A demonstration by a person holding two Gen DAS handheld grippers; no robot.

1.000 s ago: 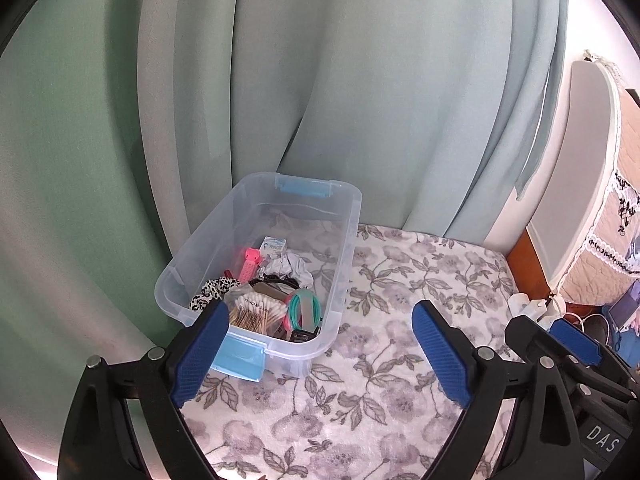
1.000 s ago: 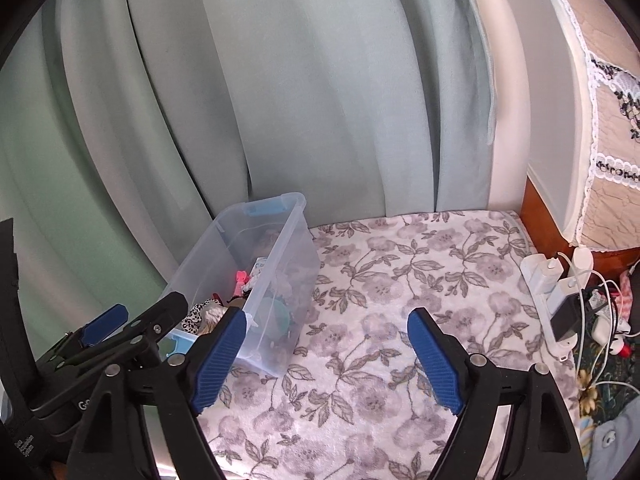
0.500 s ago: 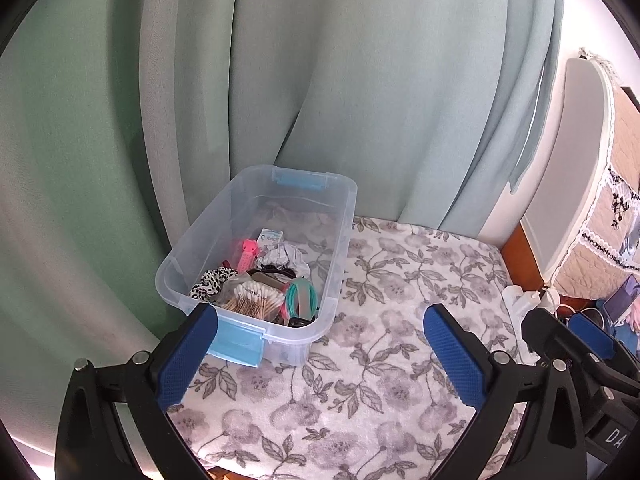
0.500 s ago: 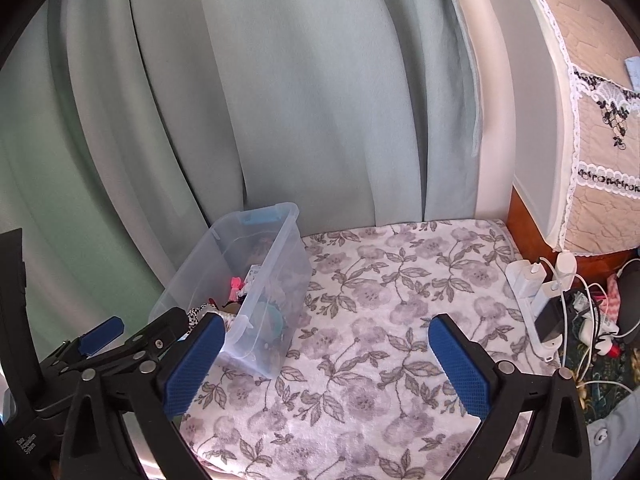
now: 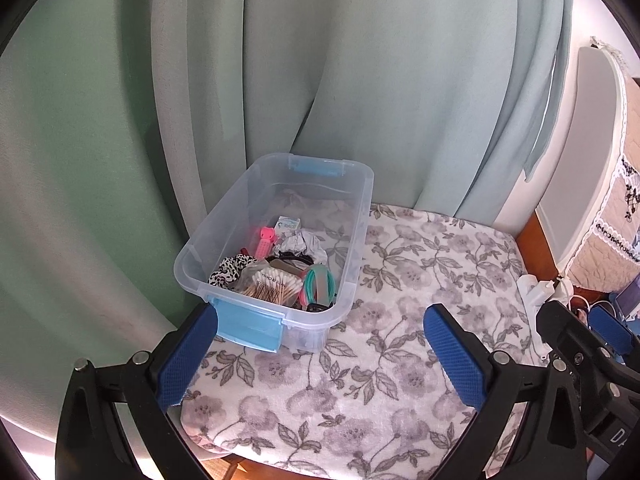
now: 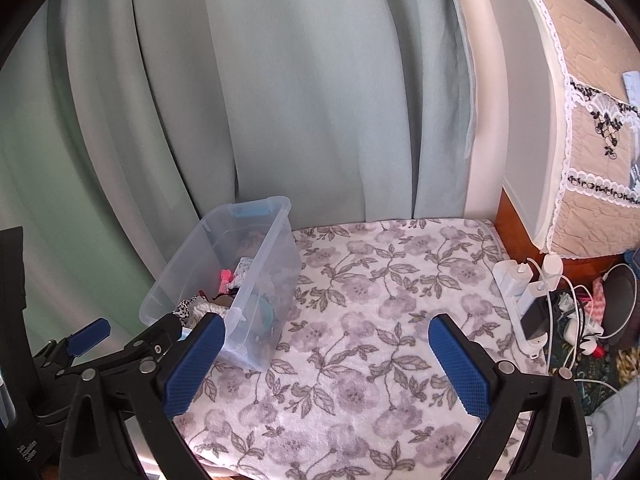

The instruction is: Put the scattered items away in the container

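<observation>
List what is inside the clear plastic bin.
In the clear plastic bin: a pack of cotton swabs, a black-and-white scrunchie, a pink clip, teal hoops, crumpled white wrapping and a small box. Whatever lies beneath this pile is covered.

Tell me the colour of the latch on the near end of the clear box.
Light blue. The latch on the box shows best in the left wrist view.

One clear plastic container [image 5: 362,216] with two blue latches — one at each end. Inside it: one pink hair roller [image 5: 266,242], one black-and-white spotted scrunchie [image 5: 230,270], one pack of cotton swabs [image 5: 272,284], one small white box [image 5: 289,224], one crumpled grey cloth [image 5: 304,242] — further small pieces underneath cannot be counted. Two grippers, each with two blue pads.
</observation>
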